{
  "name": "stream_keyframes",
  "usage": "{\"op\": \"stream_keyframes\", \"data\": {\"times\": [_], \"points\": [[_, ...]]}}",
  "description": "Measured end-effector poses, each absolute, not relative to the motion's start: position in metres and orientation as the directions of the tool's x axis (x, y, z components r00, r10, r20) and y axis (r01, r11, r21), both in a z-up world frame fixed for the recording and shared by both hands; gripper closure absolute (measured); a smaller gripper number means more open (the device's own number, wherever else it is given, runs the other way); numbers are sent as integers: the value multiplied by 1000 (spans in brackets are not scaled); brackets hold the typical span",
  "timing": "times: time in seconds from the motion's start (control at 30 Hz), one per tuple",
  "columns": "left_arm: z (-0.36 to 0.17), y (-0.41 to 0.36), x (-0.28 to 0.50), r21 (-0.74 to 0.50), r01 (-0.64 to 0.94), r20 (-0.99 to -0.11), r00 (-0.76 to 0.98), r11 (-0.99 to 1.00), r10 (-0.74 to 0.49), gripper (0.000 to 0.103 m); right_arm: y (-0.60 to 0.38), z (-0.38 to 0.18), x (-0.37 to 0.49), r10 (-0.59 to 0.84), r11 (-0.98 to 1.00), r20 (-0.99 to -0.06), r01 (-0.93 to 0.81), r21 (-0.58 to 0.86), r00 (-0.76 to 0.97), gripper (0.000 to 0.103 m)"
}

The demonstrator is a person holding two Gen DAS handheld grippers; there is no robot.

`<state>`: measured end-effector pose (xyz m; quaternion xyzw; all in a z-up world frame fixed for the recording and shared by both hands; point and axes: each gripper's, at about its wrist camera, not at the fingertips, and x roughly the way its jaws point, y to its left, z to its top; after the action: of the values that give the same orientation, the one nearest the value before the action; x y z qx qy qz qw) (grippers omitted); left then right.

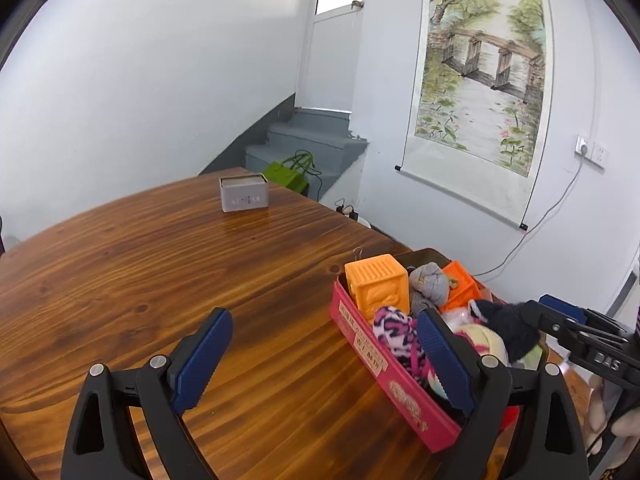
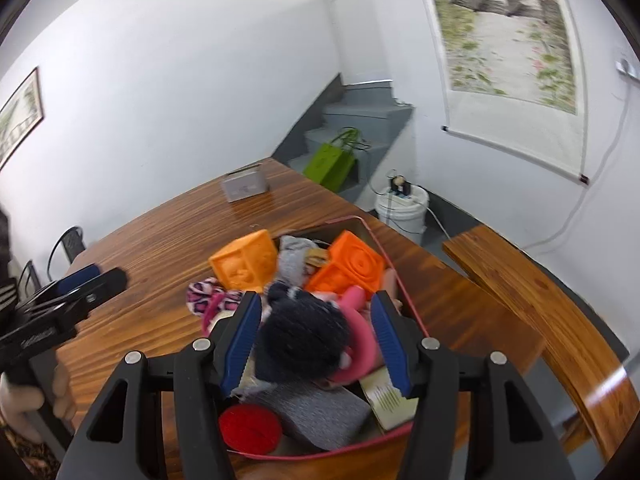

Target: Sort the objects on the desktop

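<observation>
A pink box (image 1: pixel 372 356) stands on the wooden table (image 1: pixel 160 280), packed with two orange cubes (image 1: pixel 376 284) (image 2: pixel 352 266), a grey sock (image 1: pixel 430 284), a pink leopard-print sock (image 1: pixel 394 330) and other soft items. A dark navy fuzzy sock (image 2: pixel 304 332) lies on top of the pile. My right gripper (image 2: pixel 316 298) hovers over the box with its jaws half apart around that sock; a gap shows on the sock's right side. My left gripper (image 1: pixel 324 320) is wide open above bare table just left of the box, holding nothing.
A small grey tin (image 1: pixel 244 194) sits alone at the table's far edge. A wooden bench (image 2: pixel 532 292) runs along the right side. Beyond the table are grey steps, a green bag (image 2: pixel 330 164) and a white bucket (image 2: pixel 402 208).
</observation>
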<state>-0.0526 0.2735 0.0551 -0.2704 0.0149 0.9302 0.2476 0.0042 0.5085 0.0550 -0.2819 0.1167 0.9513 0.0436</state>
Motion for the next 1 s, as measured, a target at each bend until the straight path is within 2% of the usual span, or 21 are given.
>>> {"op": "stream_keyframes", "data": {"times": [0.03, 0.07, 0.1, 0.2, 0.33, 0.37, 0.4, 0.47, 0.57, 0.73, 1.0], "points": [[54, 274, -49, -100, -469, -509, -733, -877, 450, 2, 509, 52, 5, 30, -968, -553, -163, 193, -832, 41], [53, 275, -47, -97, -469, -508, -735, -878, 449, 1, 507, 48, 3, 52, -969, -562, -178, 172, -826, 39], [52, 276, -44, -94, -468, -506, -738, -879, 447, 1, 505, 45, 2, 72, -970, -569, -190, 151, -819, 35], [50, 280, -37, -95, -480, -520, -723, -872, 454, 1, 495, 43, -2, 89, -979, -579, -178, 98, -810, 34], [52, 278, -29, -104, -460, -513, -735, -882, 444, 1, 494, 59, 12, 61, -979, -552, -158, 130, -832, 34], [54, 278, -27, -99, -448, -505, -747, -888, 433, 1, 494, 64, 18, 56, -978, -539, -154, 138, -840, 32], [55, 277, -24, -91, -435, -496, -760, -896, 420, 1, 494, 69, 26, 47, -978, -526, -147, 150, -849, 25], [59, 280, -17, -61, -416, -477, -786, -907, 393, 1, 494, 75, 41, 19, -977, -511, -124, 172, -859, 21], [60, 288, -6, -17, -420, -465, -800, -907, 379, 1, 489, 74, 58, -32, -980, -523, -75, 182, -852, 21], [58, 304, 9, 38, -435, -469, -803, -900, 368, 1, 484, 60, 73, -31, -982, -554, -79, 172, -832, 21], [59, 319, 25, 10, -493, -486, -763, -870, 426, 1, 480, 40, 95, -31, -982, -595, -86, 167, -803, 21]]}}
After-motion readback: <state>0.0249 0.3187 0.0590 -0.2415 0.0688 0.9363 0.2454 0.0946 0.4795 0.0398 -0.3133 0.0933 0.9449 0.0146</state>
